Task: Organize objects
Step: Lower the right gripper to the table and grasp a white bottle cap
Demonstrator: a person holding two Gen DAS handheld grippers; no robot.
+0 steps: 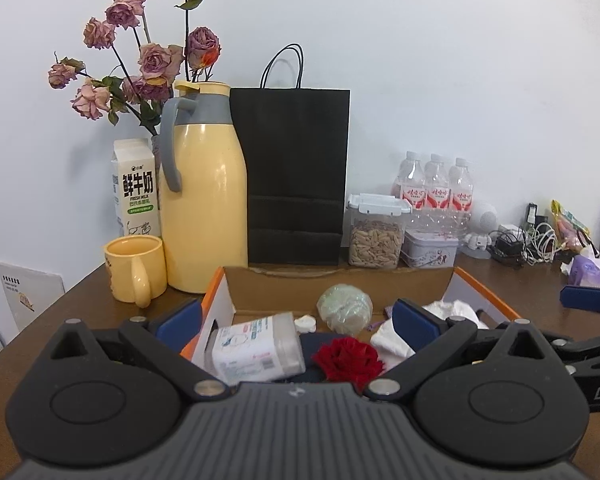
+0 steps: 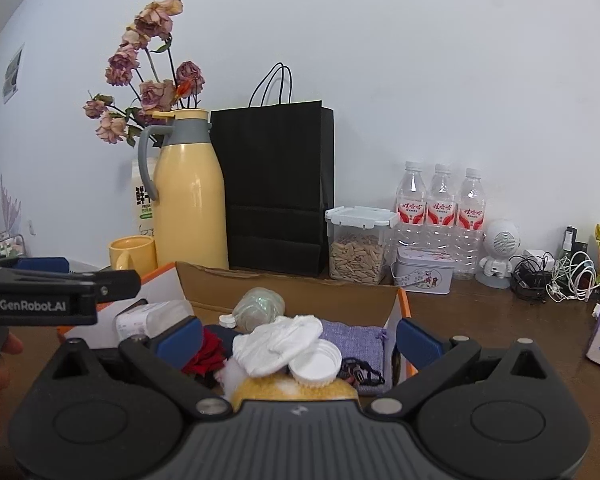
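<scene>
Left claw (image 1: 296, 320): blue pads spread apart, empty, over an open cardboard box with orange edging (image 1: 340, 284) on the brown wooden table (image 1: 80, 300). Right claw (image 2: 300, 334): likewise apart, empty, above the same box. Contents: red fabric rose (image 1: 348, 360), clear labelled plastic jar lying sideways (image 1: 256, 350), white cloth (image 2: 280, 344), white bottle cap (image 2: 315, 364), lilac knitted pouch (image 2: 352, 340). Behind: yellow thermos jug (image 1: 204, 200), black paper bag (image 1: 296, 172).

Both units look identical: the left black plastic two-finger gripper (image 1: 296, 322) and the right black plastic two-finger gripper (image 2: 300, 336) each have a ribbed grey centre body, two round black hubs with a raised disc on top, angled black linkage arms with silver pivot screws, and blue pads on the fingertips (image 2: 180, 338). The side of the left one reads "GenRobot.AI" in white lettering.
</scene>
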